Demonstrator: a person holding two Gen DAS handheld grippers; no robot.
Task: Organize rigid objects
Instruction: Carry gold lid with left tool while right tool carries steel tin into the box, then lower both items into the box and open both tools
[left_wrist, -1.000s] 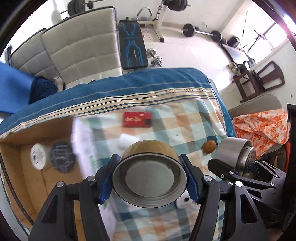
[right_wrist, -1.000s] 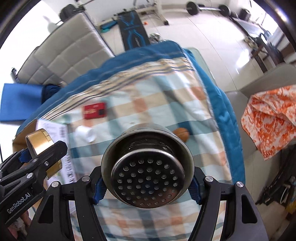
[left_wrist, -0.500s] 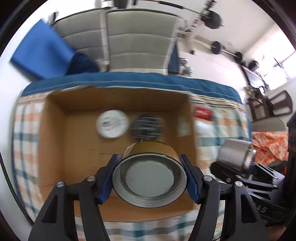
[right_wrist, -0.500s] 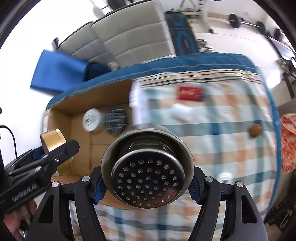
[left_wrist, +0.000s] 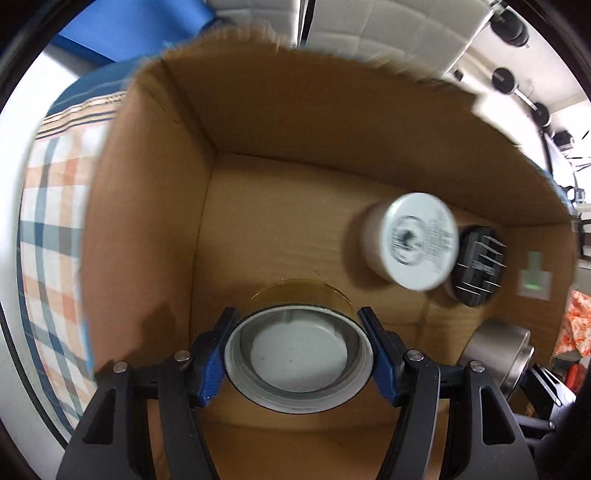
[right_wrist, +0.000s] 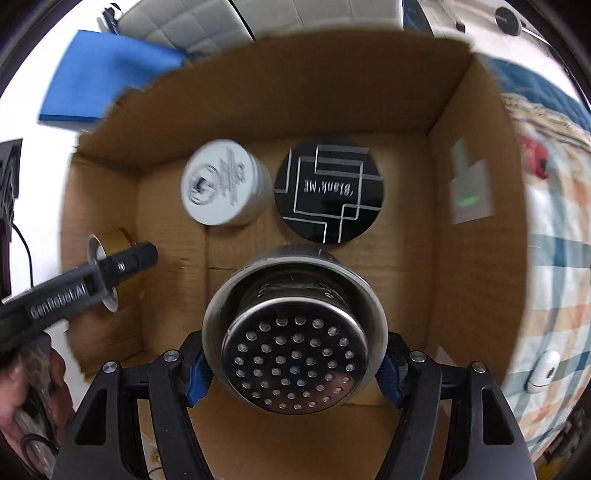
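1. The left gripper (left_wrist: 298, 347) is clamping a gold-sided round tin (left_wrist: 297, 360), its blue pads pressing both sides of the pale rim, and it is hanging inside the cardboard box (left_wrist: 280, 122), near the box's left wall.
2. The right gripper (right_wrist: 293, 360) is squeezing a stainless steel strainer cup (right_wrist: 294, 347), perforated bottom facing the camera, and it is sitting over the box's middle.
3. A white round jar (right_wrist: 225, 182) is lying on the box floor toward the back wall, and a black round tin (right_wrist: 328, 190) with white line art and "Blank ME" lettering is resting just beside it on the right.
4. In the right wrist view, the left gripper is showing at the left edge with its gold tin low against the box's left side.
5. A checked tablecloth (right_wrist: 554, 266) is spreading under the box, with a red packet (right_wrist: 532, 157) lying on it beyond the right wall.
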